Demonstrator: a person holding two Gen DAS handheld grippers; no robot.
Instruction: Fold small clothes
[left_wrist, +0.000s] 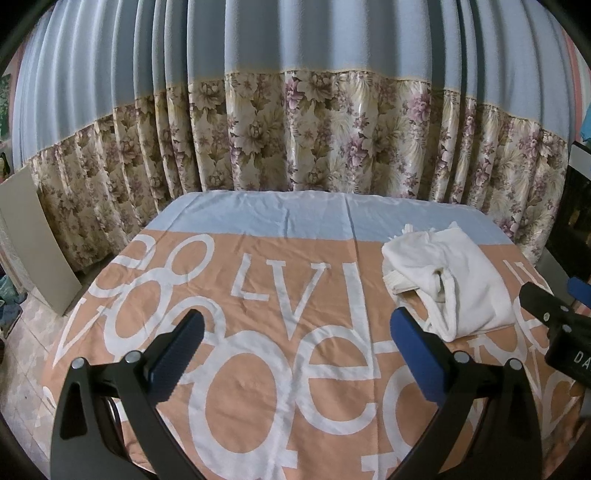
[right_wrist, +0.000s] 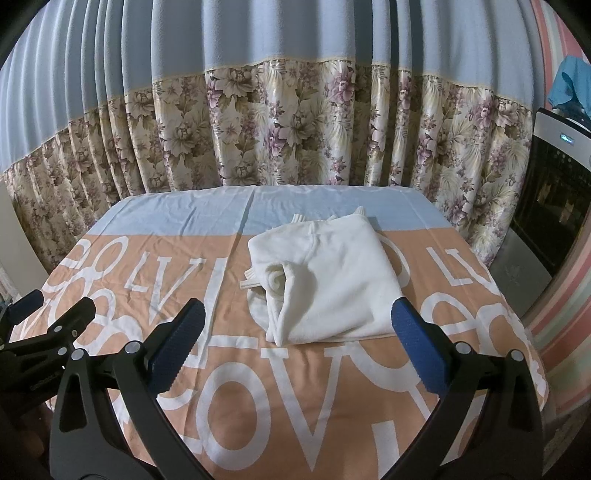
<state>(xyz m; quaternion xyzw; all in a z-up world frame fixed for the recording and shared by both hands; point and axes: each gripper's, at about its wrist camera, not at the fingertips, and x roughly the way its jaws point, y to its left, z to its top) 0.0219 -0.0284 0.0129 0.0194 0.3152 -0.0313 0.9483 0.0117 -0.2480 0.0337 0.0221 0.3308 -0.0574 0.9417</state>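
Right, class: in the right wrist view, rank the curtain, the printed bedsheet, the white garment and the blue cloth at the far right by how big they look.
1. Curtain, filling the upper frame.
2. Printed bedsheet; close to the curtain, and nearness inflates it, so this order is unsure.
3. White garment.
4. Blue cloth, partly cut off.

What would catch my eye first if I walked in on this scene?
Probably the peach table cover with its huge white letters, and the white garment lying folded on it, right of centre. Behind hangs a blue curtain with a floral lower band. Nearest, both the left gripper and the right gripper hover open, holding nothing.
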